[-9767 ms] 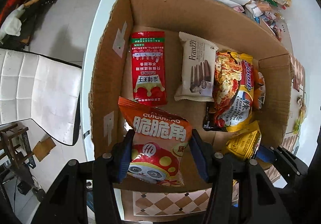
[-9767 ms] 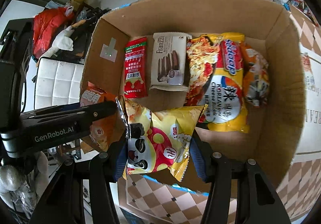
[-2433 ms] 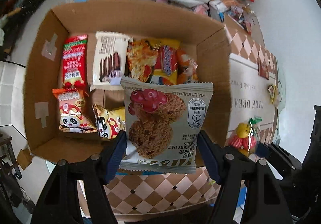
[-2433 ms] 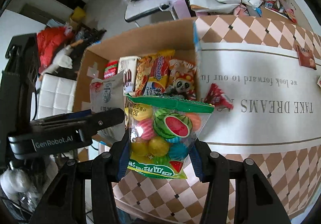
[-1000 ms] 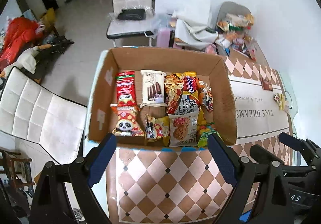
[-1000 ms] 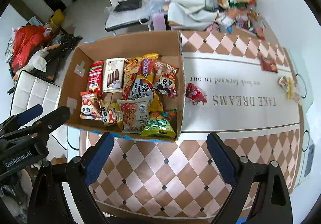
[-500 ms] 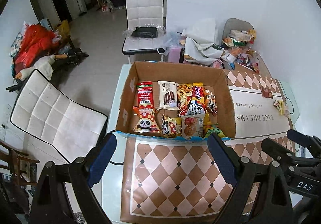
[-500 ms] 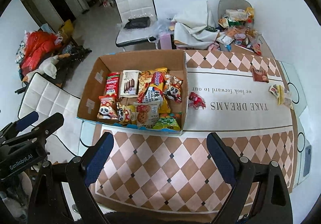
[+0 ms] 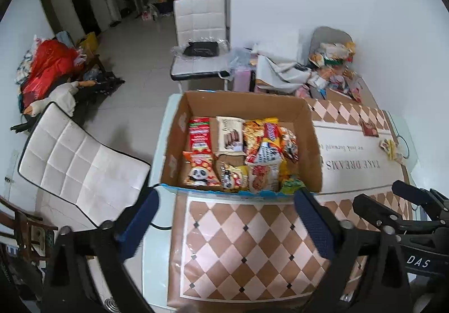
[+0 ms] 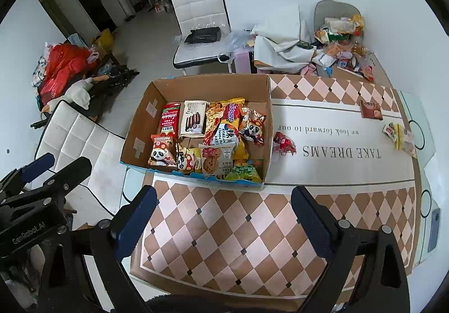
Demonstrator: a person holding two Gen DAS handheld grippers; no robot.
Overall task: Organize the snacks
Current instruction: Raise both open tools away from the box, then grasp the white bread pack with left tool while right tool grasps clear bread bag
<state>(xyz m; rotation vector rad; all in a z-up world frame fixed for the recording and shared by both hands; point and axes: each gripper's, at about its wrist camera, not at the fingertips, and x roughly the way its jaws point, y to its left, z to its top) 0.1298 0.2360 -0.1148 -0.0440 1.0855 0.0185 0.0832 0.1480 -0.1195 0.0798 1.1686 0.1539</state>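
A cardboard box (image 10: 268,116) packed with snack packets sits on the checkered tablecloth (image 10: 224,228), well beyond and above the tips of both grippers. The right gripper (image 10: 221,200) and the left gripper (image 9: 226,205) hang high over the table with jaws spread wide, nothing between the blue ribbed pads (image 10: 307,214). Half a second ago the box filled more of each view; both cameras have since pulled back and up, and the packets lie as they did. Inside the box, glossy foil bags crowd together: a red packet (image 10: 169,118), a white wafer pack (image 10: 193,118), a yellow noodle bag (image 10: 227,127), panda-printed bags (image 10: 160,151), an oat cookie pack (image 10: 217,157) and a green candy bag (image 10: 244,171). One red wrapped snack (image 10: 284,141) lies on the cloth just outside the box's right wall. Two more packets (image 10: 370,109) rest far along the table.
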